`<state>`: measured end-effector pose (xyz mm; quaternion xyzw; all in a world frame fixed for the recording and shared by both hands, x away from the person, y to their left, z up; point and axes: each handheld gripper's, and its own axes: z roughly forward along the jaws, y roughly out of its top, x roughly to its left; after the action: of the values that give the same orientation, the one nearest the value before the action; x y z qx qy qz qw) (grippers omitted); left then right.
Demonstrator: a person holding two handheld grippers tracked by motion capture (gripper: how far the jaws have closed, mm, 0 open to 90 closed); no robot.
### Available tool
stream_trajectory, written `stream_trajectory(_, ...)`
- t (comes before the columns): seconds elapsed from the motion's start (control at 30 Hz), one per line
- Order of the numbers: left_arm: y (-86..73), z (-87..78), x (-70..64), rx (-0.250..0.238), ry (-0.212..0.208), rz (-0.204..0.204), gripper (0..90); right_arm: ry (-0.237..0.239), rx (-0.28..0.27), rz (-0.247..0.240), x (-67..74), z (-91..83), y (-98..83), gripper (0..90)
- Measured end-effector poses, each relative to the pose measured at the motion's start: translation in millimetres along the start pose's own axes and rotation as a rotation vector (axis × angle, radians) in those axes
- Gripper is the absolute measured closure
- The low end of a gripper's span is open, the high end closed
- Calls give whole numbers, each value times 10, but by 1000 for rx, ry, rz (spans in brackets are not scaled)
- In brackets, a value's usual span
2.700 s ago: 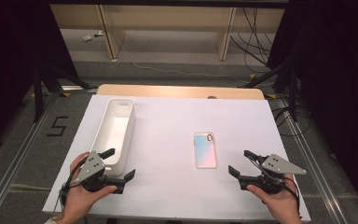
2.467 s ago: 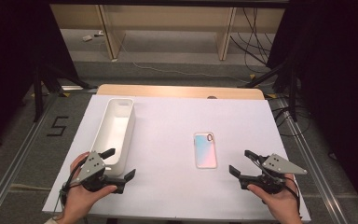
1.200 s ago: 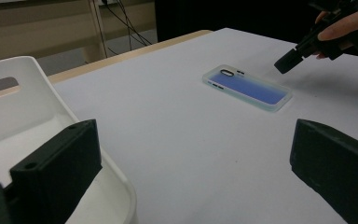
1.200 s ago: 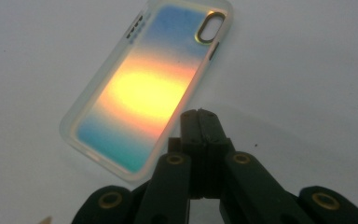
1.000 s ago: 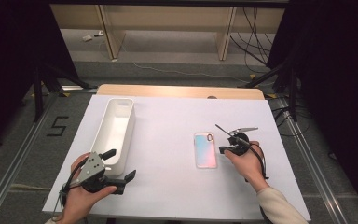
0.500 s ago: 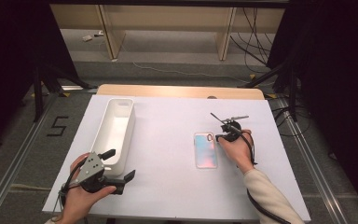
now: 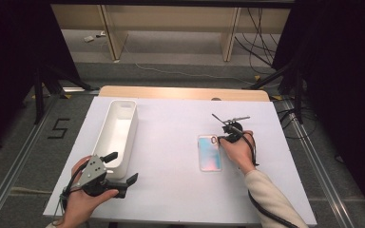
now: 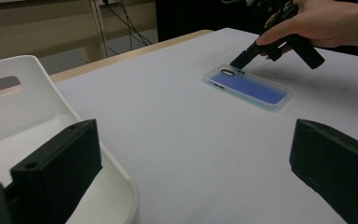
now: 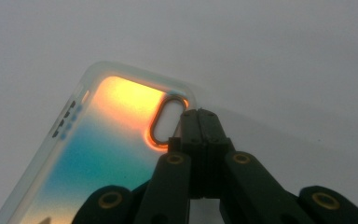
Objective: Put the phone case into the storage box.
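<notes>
A translucent phone case with an iridescent back lies flat on the white table right of centre. My right gripper points down at its far right corner. In the right gripper view the jaws are pressed together, and the right gripper's tip rests on the phone case's rim beside the camera cutout. The left gripper view shows that right gripper touching the case. My left gripper is open at the near left, one jaw over the white tray's near end. The left gripper holds nothing.
The long white tray has a handle slot and nothing inside it. A wooden strip borders the table's far edge. Dark stands and cables sit beyond the right side.
The right hand came from the table's near right edge to the phone case. Over the last second it crept farther and left, onto the case's far corner. The left hand has stayed put.
</notes>
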<state>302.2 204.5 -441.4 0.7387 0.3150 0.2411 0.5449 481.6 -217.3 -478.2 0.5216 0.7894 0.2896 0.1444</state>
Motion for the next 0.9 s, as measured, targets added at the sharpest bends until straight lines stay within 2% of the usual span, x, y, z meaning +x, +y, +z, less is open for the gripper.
stream_trajectory(0.03,-1,0,2,1,0,2,16,12,11,33,25,-6,6,900)
stream_trajectory(0.1,-2,1,-1,2,-1,0,16,7,7,18,15,2,14,900)
stream_trajectory(0.23,2,-1,4,1,-1,14,16,16,0,41,42,15,19,900)
stream_trajectory(0.27,1,-1,3,2,-2,12,16,18,-28,13,28,35,17,900)
stream_trajectory(0.3,2,-1,3,1,-1,13,16,9,5,23,40,20,32,900)
stream_trajectory(0.37,3,-2,3,1,0,15,16,14,2,36,55,29,34,900)
stream_trajectory(0.4,3,-3,2,2,-1,14,17,11,5,17,43,28,40,900)
stream_trajectory(0.5,3,-3,3,2,-1,15,17,12,2,19,42,27,40,900)
stream_trajectory(0.53,2,-3,2,1,-2,13,17,10,-3,39,57,23,36,900)
stream_trajectory(0.6,2,-5,-2,0,-1,7,17,8,-4,20,36,-8,52,900)
stream_trajectory(0.63,2,-6,0,-1,-1,8,17,5,-12,42,50,-25,56,900)
stream_trajectory(0.67,3,-8,2,-1,0,10,17,-10,0,32,49,-95,81,880)
stream_trajectory(0.7,3,-8,2,-3,-1,9,17,-10,0,32,49,-95,81,880)
stream_trajectory(0.73,3,-9,3,-3,-1,9,17,-12,10,43,50,-133,89,855)
stream_trajectory(0.77,3,-9,1,-4,-1,7,17,-21,23,26,45,-161,88,835)
stream_trajectory(0.8,3,-10,-2,-4,-1,5,17,-28,40,52,65,-206,102,827)
stream_trajectory(0.87,4,-10,-2,-4,-1,6,17,-34,73,69,73,-298,113,779)
stream_trajectory(0.9,3,-10,-3,-4,-1,7,17,-25,87,58,59,-330,117,754)
